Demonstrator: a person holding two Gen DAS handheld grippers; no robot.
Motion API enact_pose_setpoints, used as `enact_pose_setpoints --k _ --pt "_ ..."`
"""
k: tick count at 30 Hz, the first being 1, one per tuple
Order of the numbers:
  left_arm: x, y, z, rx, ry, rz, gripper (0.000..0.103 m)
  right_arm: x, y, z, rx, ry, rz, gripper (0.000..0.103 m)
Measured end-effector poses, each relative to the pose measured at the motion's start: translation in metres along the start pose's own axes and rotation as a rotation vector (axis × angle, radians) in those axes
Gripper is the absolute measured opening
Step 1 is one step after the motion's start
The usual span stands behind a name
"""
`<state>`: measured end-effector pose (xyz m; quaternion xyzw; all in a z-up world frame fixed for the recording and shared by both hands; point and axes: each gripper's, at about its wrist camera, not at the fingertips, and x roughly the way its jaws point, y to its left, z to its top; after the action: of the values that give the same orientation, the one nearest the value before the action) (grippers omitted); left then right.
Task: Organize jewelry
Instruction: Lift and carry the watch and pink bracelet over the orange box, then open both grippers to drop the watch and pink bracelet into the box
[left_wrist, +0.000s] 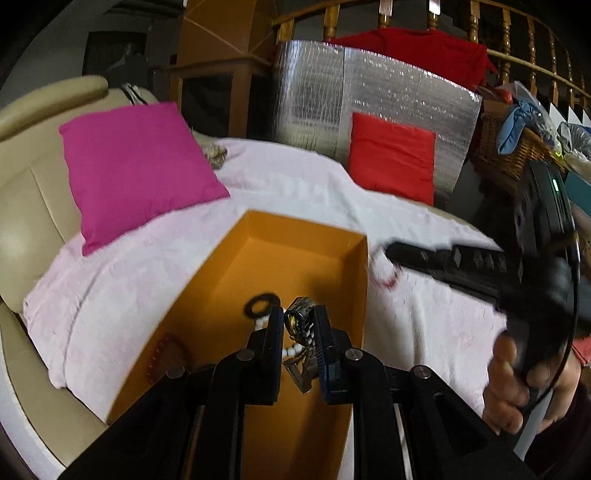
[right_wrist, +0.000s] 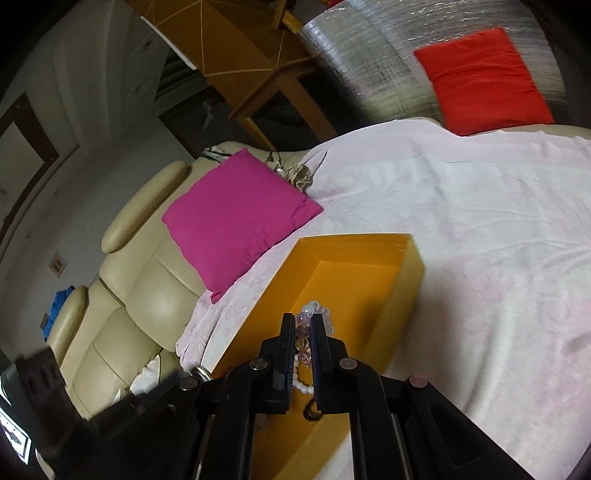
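Observation:
An open orange box (left_wrist: 295, 258) lies on a pink blanket. My left gripper (left_wrist: 300, 319) is shut on a metal wristwatch (left_wrist: 301, 326) and holds it over the box. In the box lie a black ring-shaped band (left_wrist: 260, 304), a white bead string (left_wrist: 260, 325) and a reddish bracelet (left_wrist: 166, 350). My right gripper (right_wrist: 303, 325) is shut on a clear pink bead bracelet (right_wrist: 308, 332) above the orange box (right_wrist: 406, 280). It shows blurred in the left wrist view (left_wrist: 386, 264), right of the box.
A magenta cushion (left_wrist: 136, 166) and a red cushion (left_wrist: 393, 155) lie on the pink blanket (right_wrist: 480, 229) over a beige sofa (right_wrist: 140, 295). A silver foil panel (left_wrist: 369, 99), wooden furniture and a wicker basket (left_wrist: 513, 147) stand behind.

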<state>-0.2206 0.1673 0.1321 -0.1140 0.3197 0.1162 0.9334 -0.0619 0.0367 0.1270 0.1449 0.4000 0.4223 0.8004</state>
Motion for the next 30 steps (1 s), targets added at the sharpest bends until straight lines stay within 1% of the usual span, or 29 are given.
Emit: enact_pose_setpoints --k 5,7,14,21,30 --pt "0.021 0.012 -0.013 -0.032 0.056 -0.014 0.017 0.046 0.007 0.01 -0.033 0.071 -0.067 0.009" --pt "0.025 0.015 -0.014 -0.044 0.062 -0.019 0.017 0.055 0.007 0.011 -0.041 0.087 -0.079 0.009" --pt "0.025 0.021 -0.01 -0.035 0.033 0.009 0.017 0.058 0.005 0.004 -0.055 0.08 -0.084 0.009" --pt "0.028 0.022 -0.015 -0.015 0.048 0.063 0.017 0.065 0.003 0.0 -0.051 0.077 -0.077 0.009" --pt "0.032 0.018 -0.017 0.009 0.067 0.094 0.017 0.069 0.005 0.003 -0.041 0.069 -0.056 0.009"
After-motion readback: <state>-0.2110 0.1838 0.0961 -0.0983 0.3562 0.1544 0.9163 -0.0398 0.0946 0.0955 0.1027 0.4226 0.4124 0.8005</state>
